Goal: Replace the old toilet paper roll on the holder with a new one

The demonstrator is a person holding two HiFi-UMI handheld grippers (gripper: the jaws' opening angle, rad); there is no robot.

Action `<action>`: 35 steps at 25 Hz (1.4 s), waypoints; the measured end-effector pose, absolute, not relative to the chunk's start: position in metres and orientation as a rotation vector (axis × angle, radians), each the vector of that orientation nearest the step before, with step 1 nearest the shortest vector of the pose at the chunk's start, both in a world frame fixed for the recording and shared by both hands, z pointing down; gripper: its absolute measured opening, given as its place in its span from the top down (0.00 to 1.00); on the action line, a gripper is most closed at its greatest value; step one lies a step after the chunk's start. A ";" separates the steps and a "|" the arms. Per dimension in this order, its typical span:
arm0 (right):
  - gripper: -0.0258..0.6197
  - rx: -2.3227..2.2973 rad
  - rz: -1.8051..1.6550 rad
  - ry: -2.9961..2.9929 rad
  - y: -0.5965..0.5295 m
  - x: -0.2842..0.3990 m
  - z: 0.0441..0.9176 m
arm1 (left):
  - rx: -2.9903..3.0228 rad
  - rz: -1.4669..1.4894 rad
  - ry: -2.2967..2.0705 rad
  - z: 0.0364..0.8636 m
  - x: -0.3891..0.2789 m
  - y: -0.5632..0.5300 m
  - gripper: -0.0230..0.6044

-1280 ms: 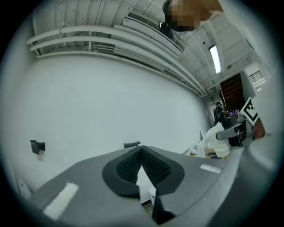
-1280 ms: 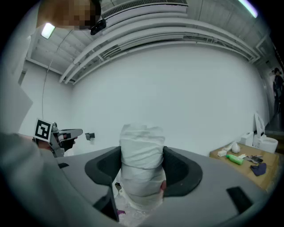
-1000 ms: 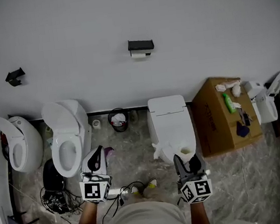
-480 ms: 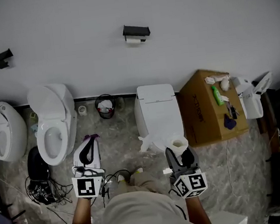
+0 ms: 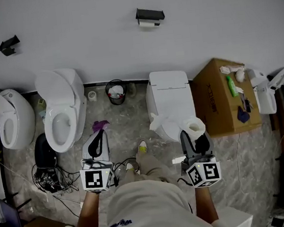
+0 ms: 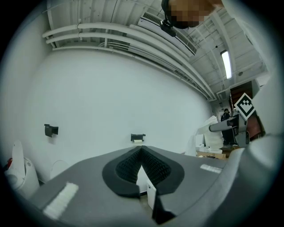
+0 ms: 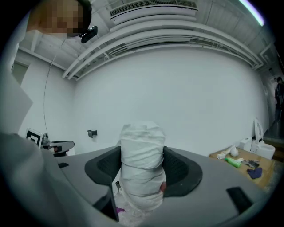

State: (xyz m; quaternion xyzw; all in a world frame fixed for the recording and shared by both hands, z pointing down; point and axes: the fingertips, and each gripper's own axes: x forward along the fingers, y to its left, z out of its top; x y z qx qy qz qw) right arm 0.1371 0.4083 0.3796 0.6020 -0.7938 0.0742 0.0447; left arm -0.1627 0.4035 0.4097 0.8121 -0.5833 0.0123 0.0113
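Toilets [image 5: 63,122]: three, side by side along the wall
Wall holders [image 5: 149,15]: two, black
Paper rolls: two, the wrapped roll [image 5: 192,126] and the holder roll [image 5: 147,25]
Cardboard boxes [image 5: 217,110]: two, one by the wall and one at the near left corner
Waste bins [image 5: 115,92]: one
Green bottles [image 5: 231,87]: one
Grippers: two, the left gripper [image 5: 98,135] and the right gripper [image 5: 195,135]
Marker cubes [image 5: 96,178]: two
Cable tangles [image 5: 50,179]: one

White wall [image 5: 121,30], marbled floor [image 5: 129,132], three toilets [image 5: 63,117].
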 end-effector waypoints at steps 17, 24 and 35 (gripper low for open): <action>0.52 1.691 0.169 -2.489 0.260 0.167 0.405 | 2.421 0.117 -1.864 0.419 -0.122 0.279 0.96; 0.52 1.641 0.151 -2.506 0.188 0.199 0.403 | 2.494 0.134 -1.854 0.409 -0.067 0.209 0.96; 0.52 1.559 0.155 -2.560 0.116 0.225 0.411 | 2.462 0.196 -1.964 0.406 -0.032 0.143 0.96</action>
